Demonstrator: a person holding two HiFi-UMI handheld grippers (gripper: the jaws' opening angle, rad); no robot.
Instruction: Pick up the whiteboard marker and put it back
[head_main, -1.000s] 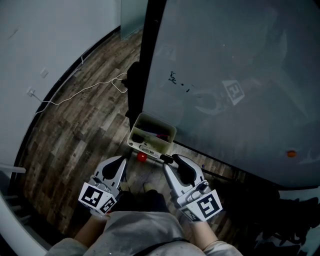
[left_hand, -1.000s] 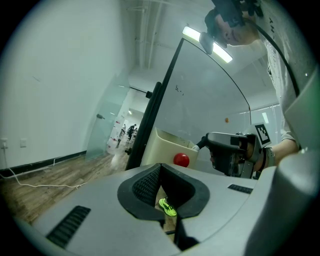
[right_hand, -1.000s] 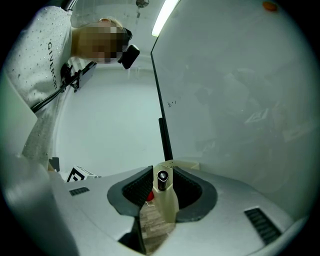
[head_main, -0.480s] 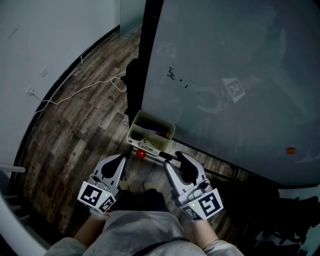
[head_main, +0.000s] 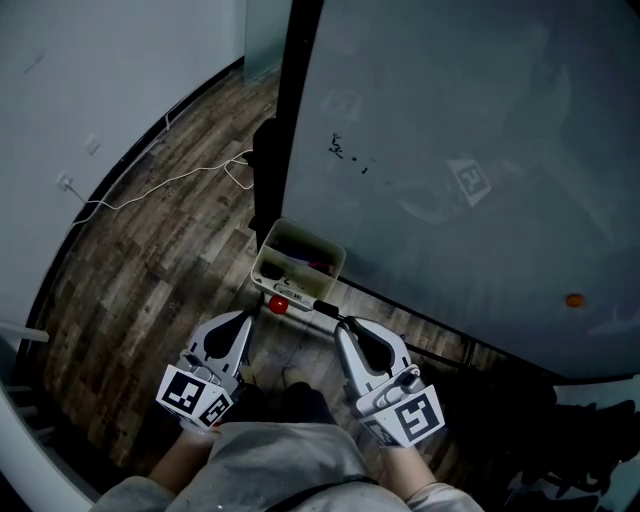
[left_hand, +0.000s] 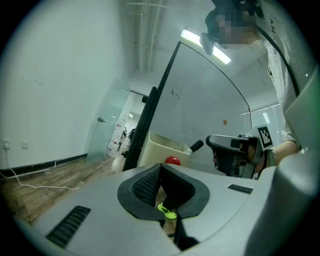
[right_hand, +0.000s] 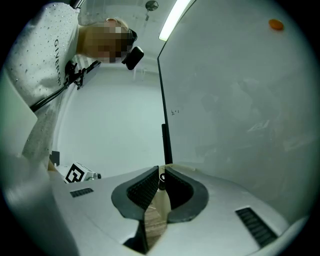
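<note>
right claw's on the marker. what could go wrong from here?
1. The right claw has just been closing, with only the black end of the whiteboard marker between its very tips. A hold that shallow may slip or let the marker pivot on the lift.
2. The marker lies at the near rim of the cream bin, close to a red ball. Dragging it out sideways could knock the ball off.

L gripper (head_main: 246, 320) shut, R (head_main: 344, 323) newly on marker (head_main: 326, 306)
</note>
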